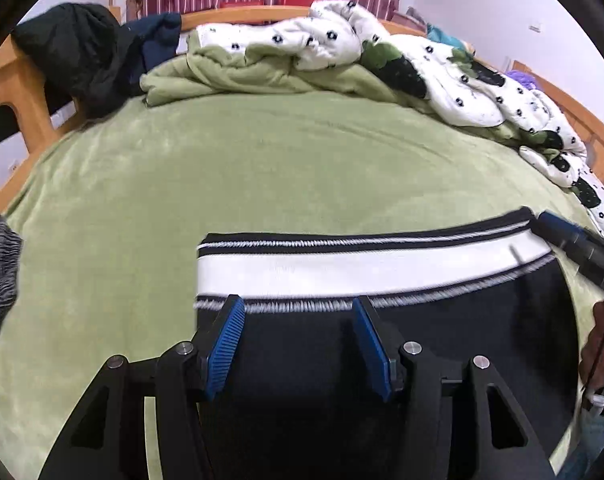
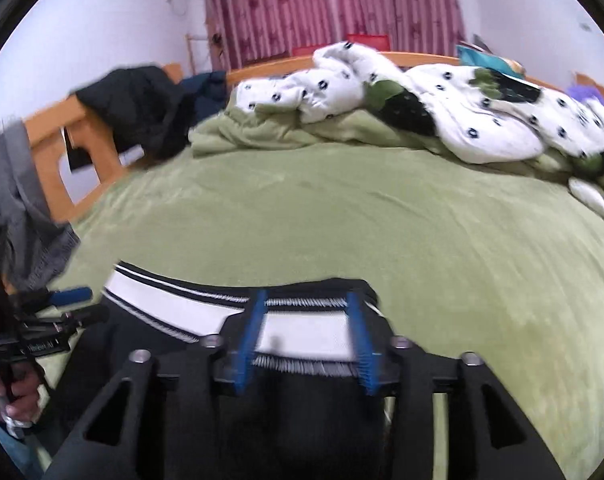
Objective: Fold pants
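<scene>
Green bedding covers the whole bed (image 1: 261, 168), with a white spotted quilt (image 1: 442, 80) bunched up from 12 to 2 o'clock and a dark jacket (image 1: 73, 52) hanging on the wooden frame at 10 o'clock. A grey cloth (image 2: 17, 208) lies at the 9 o'clock edge.

I see the pants (image 1: 462, 340) lying flat on the bed close to me, at 6 o'clock. They are black, and the white waistband (image 1: 342, 266) with its black stripes is the far edge.

My left gripper (image 1: 297, 344) hangs over the black cloth just below the waistband. Its fingers (image 1: 225, 344) are spread and hold nothing. My right gripper (image 2: 306, 340) is over the right end of the waistband. Its fingers (image 2: 247, 340) are spread too, with the band showing between them, and I don't think they are pinching it.

I think both ends are let go now, so the next fold needs a new grab.

What could go wrong: the right view is blurry, so I could close on the wrong spot. I might pinch only the top layer, and then the pants would come apart. I might also grab the green bedding along with the pants and drag it into the fold. The two grippers are near each other and could bump.
</scene>
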Demonstrator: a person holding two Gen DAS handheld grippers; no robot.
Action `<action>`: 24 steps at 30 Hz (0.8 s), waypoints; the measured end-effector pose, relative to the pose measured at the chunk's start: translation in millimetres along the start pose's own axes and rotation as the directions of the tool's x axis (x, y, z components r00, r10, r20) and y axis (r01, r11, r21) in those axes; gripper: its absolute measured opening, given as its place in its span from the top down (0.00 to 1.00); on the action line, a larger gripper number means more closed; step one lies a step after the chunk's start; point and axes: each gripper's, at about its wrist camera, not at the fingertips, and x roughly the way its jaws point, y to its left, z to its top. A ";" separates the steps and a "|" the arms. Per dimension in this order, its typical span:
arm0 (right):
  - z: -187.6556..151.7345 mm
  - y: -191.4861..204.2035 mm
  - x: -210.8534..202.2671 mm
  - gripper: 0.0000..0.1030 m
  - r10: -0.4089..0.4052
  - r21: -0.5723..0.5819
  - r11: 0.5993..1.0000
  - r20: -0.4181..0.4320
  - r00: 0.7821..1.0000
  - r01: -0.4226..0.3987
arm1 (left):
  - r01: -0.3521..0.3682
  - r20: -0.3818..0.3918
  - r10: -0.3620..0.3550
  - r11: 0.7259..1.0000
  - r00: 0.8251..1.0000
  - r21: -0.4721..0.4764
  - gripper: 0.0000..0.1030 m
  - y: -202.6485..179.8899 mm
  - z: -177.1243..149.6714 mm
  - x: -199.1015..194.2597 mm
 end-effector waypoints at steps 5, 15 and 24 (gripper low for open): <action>-7.4 4.4 36.7 0.41 -0.115 -0.089 0.990 -0.030 0.993 0.112 | 0.027 -0.028 -0.029 0.998 0.999 -0.058 0.46 12.3 -2.8 27.7; -10.4 -1.2 32.9 0.41 -0.100 -0.058 0.994 -0.042 0.994 0.098 | 0.038 -0.094 -0.042 0.999 0.995 -0.038 0.45 8.6 -2.7 28.3; -58.5 -1.9 -38.7 0.41 -0.061 -0.009 0.998 -0.070 0.996 0.060 | 0.036 -0.130 -0.020 0.992 0.991 0.118 0.43 -29.3 -71.0 -36.1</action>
